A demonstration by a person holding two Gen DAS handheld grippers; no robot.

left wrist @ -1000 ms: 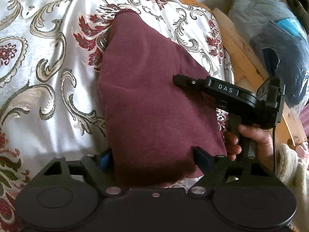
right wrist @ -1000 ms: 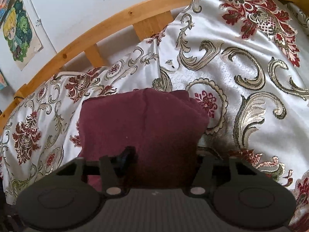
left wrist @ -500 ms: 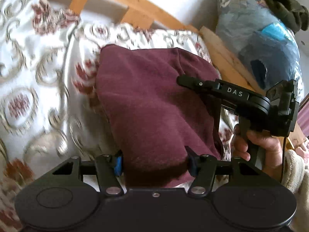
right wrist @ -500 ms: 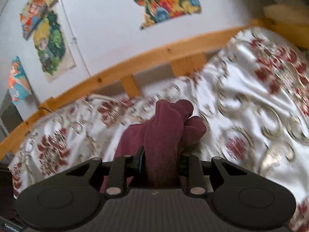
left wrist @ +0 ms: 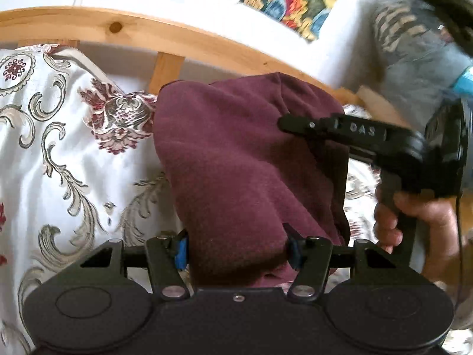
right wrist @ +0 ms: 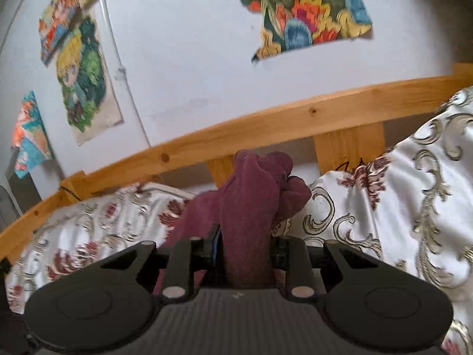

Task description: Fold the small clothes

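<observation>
A maroon garment (left wrist: 236, 153) hangs lifted above the patterned bedspread (left wrist: 59, 153). My left gripper (left wrist: 236, 248) is shut on its near edge, and the cloth fills the gap between the blue-padded fingers. My right gripper (left wrist: 295, 125) reaches in from the right, held by a person's hand (left wrist: 414, 213), and pinches the garment's right side. In the right wrist view the right gripper (right wrist: 245, 251) is shut on a bunched fold of the maroon garment (right wrist: 251, 195), which stands up in a clump ahead of the jaws.
A wooden bed rail (left wrist: 207, 44) runs behind the bedspread, with a white wall and colourful posters (right wrist: 310, 20) above it. A grey bundle (left wrist: 414, 59) with dark clothing on top sits at the far right. The bedspread (right wrist: 414, 192) spreads to both sides.
Both grippers closed on the maroon garment and raised it off the bedspread. Both views tilted upward, bringing the rail and wall into sight.
</observation>
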